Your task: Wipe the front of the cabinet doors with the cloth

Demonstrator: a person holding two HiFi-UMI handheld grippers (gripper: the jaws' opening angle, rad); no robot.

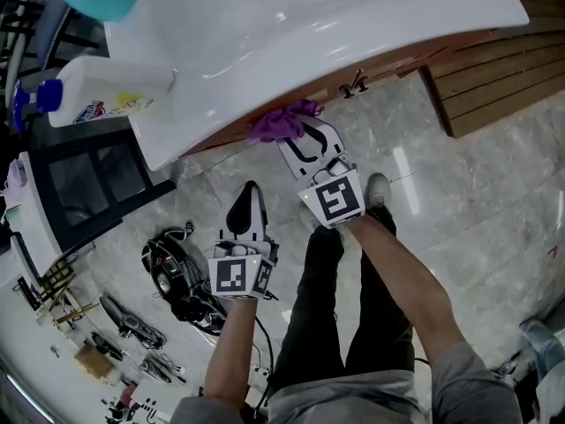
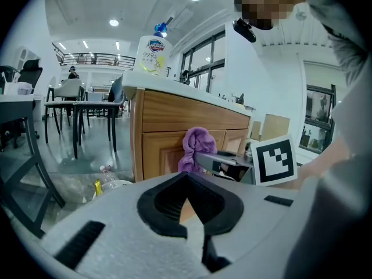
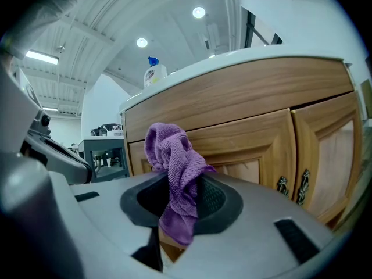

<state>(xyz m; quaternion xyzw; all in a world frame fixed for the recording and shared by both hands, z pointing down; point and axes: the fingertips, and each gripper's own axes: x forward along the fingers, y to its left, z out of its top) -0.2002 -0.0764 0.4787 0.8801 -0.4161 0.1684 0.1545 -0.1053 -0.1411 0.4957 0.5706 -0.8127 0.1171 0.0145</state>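
Left tool (image 1: 250, 188), nearest the lens, hangs low with its jaws pressed together on nothing, facing the cabinet's corner. Ahead of it and to its right, the right tool (image 1: 298, 133) has its jaws clamped on the purple cloth (image 3: 174, 173). The cloth bunches up above that tool's tips, against the left cabinet door (image 3: 256, 141) just under the white bench (image 1: 265, 51). Right of those tips, two dark handles (image 3: 282, 186) sit where the doors meet.
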